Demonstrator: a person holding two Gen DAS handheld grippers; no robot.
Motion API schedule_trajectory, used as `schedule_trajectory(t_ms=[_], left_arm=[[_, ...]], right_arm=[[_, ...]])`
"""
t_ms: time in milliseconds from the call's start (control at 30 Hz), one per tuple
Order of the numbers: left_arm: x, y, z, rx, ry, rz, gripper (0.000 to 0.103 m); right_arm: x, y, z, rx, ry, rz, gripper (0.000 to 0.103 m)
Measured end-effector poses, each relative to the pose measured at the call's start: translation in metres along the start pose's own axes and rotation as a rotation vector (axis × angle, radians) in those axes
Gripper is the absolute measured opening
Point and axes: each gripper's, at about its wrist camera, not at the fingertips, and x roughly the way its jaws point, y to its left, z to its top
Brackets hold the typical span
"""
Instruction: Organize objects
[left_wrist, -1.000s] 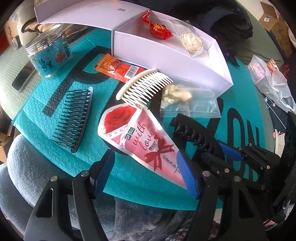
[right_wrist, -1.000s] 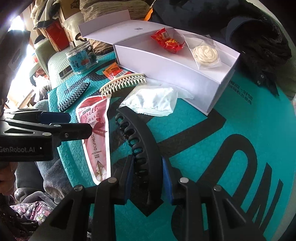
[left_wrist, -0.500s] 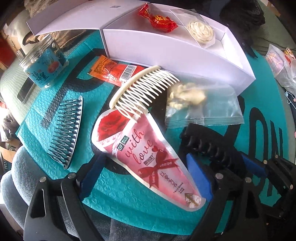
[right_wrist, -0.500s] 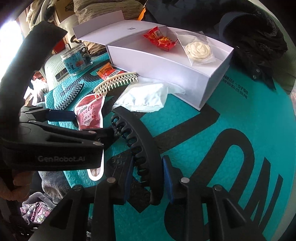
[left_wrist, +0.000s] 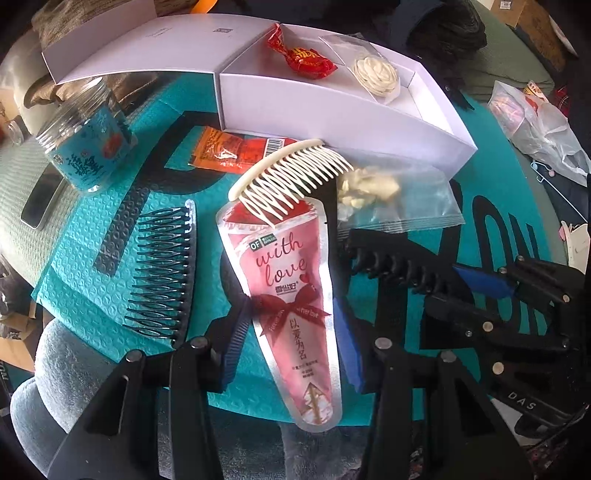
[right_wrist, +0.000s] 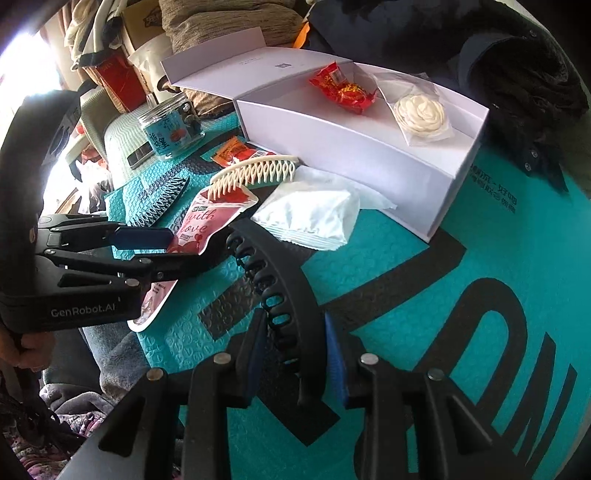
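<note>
Clamps the right gripper (right_wrist: 295, 339) narrowly on the black hair claw (right_wrist: 280, 280), blue pads pressed to both sides of its near end, toothed far end reaching toward the white box (left_wrist: 332, 107). Rests that claw low over the teal bubble mailer (left_wrist: 74, 280), just beside the pink pouch (left_wrist: 291, 266).

Brings the left gripper (left_wrist: 291, 332) down steeply over the pouch, fingers just closed in to a narrow gap, pads set against the pouch's two long edges around the printed red bow. Leaves the pouch lying on the mailer, narrow end toward the camera, wide end tucked under the teeth of the cream comb (left_wrist: 284, 181).

Shows the black comb (left_wrist: 166, 273) flat on the mailer, left of the pouch and apart from it. Places the orange sachet (left_wrist: 225, 149) against the box's front wall, partly under the cream comb's spine. Sets a clear bag of cream pieces (left_wrist: 369, 184) right of that comb, near the box. Holds a red candy (left_wrist: 303, 59) and a bagged cream flower (left_wrist: 375, 72) inside the open box, side by side. Stands a blue-labelled jar (left_wrist: 88, 147) at far left.
</note>
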Motion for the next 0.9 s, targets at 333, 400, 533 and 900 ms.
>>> schedule_trajectory(t_ms=[333,400,533,900], left_arm=[[0.011,-0.008,0.002,0.035,-0.012,0.104,0.072],[0.013,-0.006,0.003,0.027,-0.018,0.103,0.076],[0.015,0.001,0.006,0.004,-0.034,0.104,0.078],[0.012,-0.003,0.011,0.05,-0.096,0.092,0.041]], right_arm=[[0.009,0.006,0.009,-0.062,0.018,0.01,0.041],[0.012,0.006,0.011,-0.071,0.014,0.017,0.042],[0.016,0.008,0.016,-0.103,0.005,0.026,0.042],[0.021,0.016,0.021,-0.153,-0.005,0.051,0.031]])
